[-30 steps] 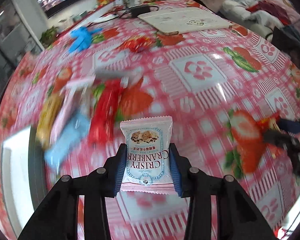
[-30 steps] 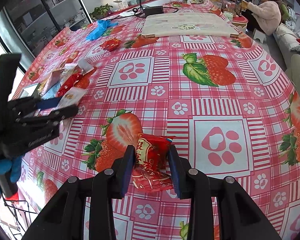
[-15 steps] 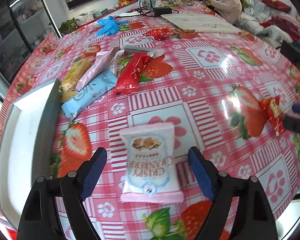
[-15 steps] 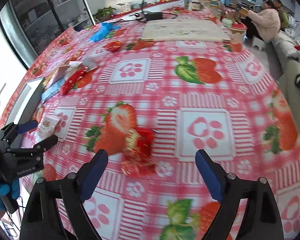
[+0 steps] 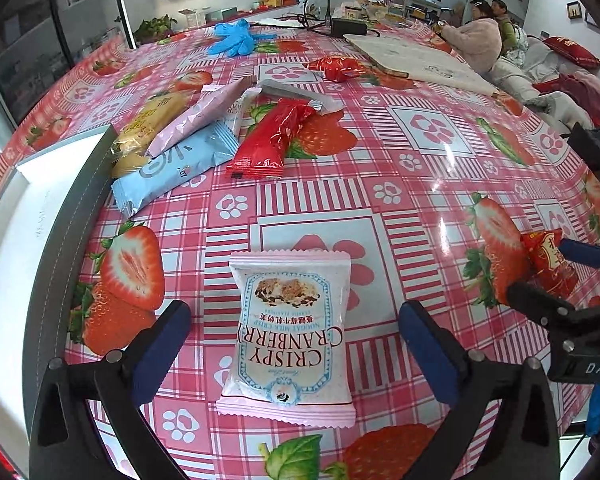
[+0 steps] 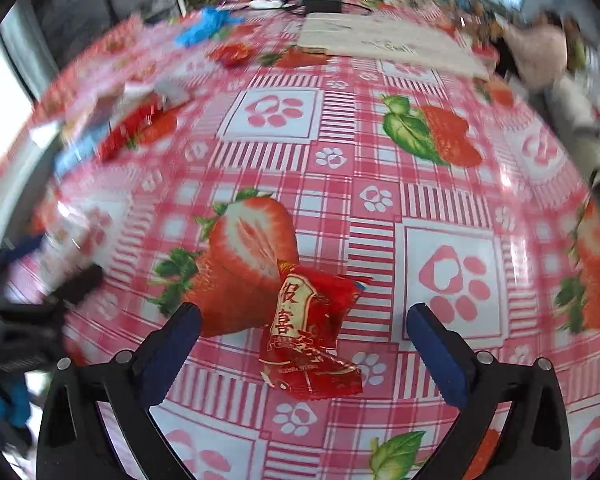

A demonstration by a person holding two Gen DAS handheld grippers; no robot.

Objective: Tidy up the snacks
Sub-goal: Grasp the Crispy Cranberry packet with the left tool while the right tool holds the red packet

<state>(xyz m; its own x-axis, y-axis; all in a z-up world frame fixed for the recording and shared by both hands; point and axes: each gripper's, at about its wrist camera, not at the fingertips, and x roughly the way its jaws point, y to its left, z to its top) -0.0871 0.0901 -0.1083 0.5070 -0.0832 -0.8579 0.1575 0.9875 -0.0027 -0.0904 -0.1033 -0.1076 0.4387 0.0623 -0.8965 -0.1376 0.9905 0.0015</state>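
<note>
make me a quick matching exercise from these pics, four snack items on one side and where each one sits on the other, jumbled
Things:
1. cranberry crisp packet
2. small red candy packet
3. long red wrapper
4. light blue packet

Places:
A. beside the grey tray wall
B. between the open left gripper pads
C. between the open right gripper pads
D. partly on a printed strawberry, mid-table

Pairs: 1-B, 2-C, 3-D, 4-A

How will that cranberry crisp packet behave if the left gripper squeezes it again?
The cranberry crisp packet looks puffy, so probably light and yielding. Its glossy film may slide on the shiny tablecloth. The pictured crisp inside could crack under a hard pinch.
</note>
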